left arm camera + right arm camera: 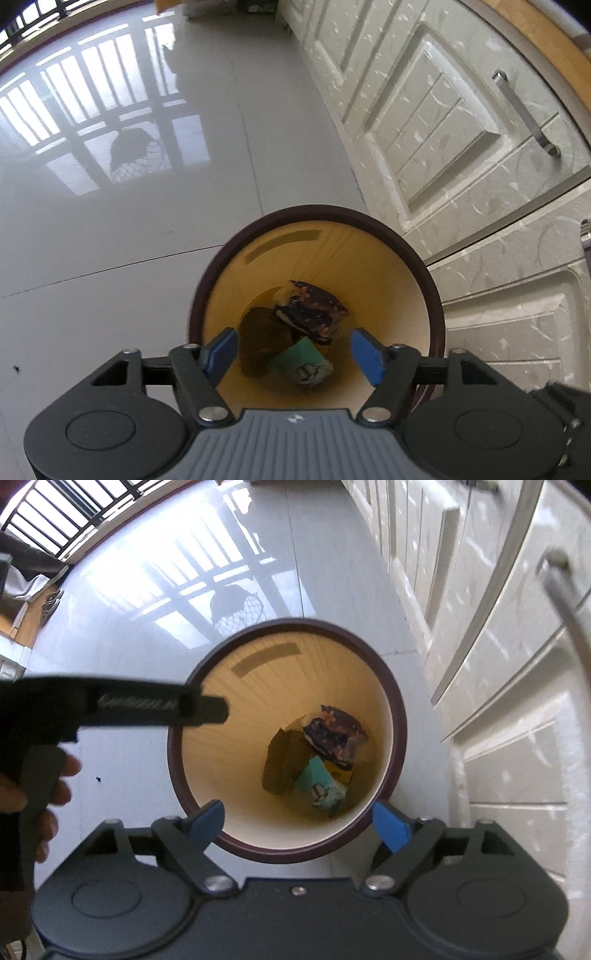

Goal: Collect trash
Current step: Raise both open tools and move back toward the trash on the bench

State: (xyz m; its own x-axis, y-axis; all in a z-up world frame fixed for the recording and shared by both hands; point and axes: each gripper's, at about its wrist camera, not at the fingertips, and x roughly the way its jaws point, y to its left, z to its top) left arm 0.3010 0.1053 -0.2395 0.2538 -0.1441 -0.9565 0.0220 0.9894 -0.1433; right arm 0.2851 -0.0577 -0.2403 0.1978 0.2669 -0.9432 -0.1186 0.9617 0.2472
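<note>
Three pieces: I count a dark wrapper [334, 725], a teal packet [321, 788] and a brown scrap [282, 762] already lying at the bottom of the bin [284, 851].
Bin: it stands on the floor [110, 229] just beside the cabinets [443, 155], its rim dark, its inside wall pale yellow.
Left gripper [293, 352]: I hold it right over the bin's mouth, blue pads spread apart, nothing between them.
Right gripper [297, 821]: I have it above the near rim, pads spread wide, also carrying nothing.
Left hand [40, 794]: seen from the right wrist, on the handle at the left edge.
Progress: I judge the drop done for these pieces, since both tools are empty above the bin.
Left to do: I see only a tiny dark speck [98, 779] on the floor near the bin; whether more trash waits elsewhere I cannot tell.
</note>
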